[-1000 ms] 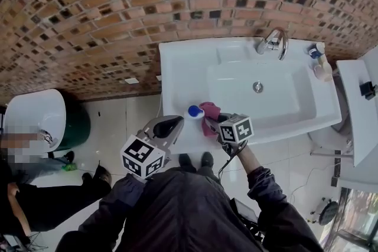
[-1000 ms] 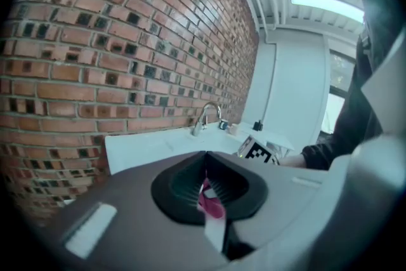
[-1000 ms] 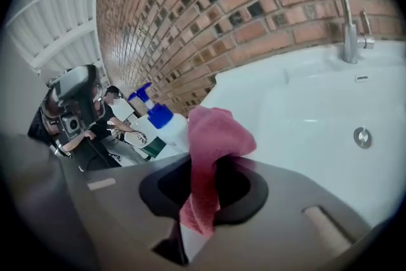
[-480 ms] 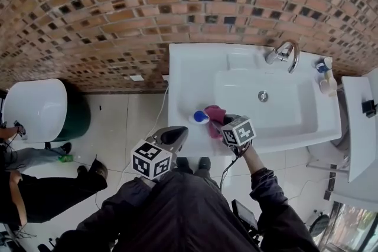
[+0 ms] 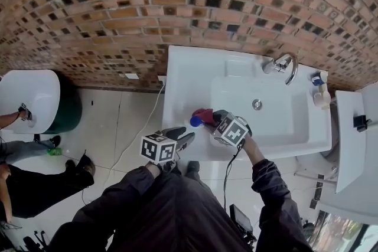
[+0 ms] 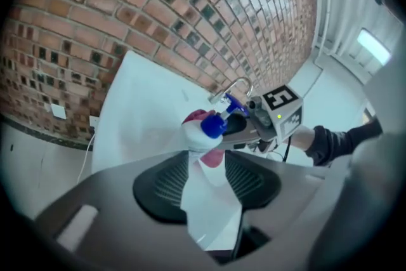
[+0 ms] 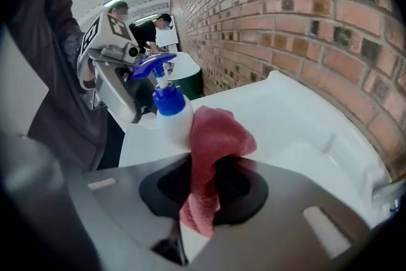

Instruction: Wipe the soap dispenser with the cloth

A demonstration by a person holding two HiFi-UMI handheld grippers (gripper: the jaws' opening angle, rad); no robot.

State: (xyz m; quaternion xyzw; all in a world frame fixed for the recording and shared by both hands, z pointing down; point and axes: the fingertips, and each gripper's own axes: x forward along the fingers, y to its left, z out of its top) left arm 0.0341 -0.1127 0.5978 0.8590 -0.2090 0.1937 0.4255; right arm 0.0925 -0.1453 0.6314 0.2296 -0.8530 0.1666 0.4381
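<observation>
At lower centre-left of the head view, the left gripper point(image 5: 184, 140) has just been opening its ribbed black pads point(image 6: 168, 184), and nothing is pinched between them. Just right of it, on the glossy white sink's point(image 5: 183, 68) front rim, stands the soap dispenser point(image 5: 195, 121), a rounded white bottle with a blue pump. A nubby red cloth point(image 5: 205, 114) touches its side, clamped in the right gripper point(image 5: 210, 121). In the rectangular basin sits a round metal drain point(image 5: 257, 104).

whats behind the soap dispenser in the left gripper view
The red cloth, held by the right gripper, sits right behind it. The soap dispenser covers most of the cloth, so any contact between them is hidden.
</observation>
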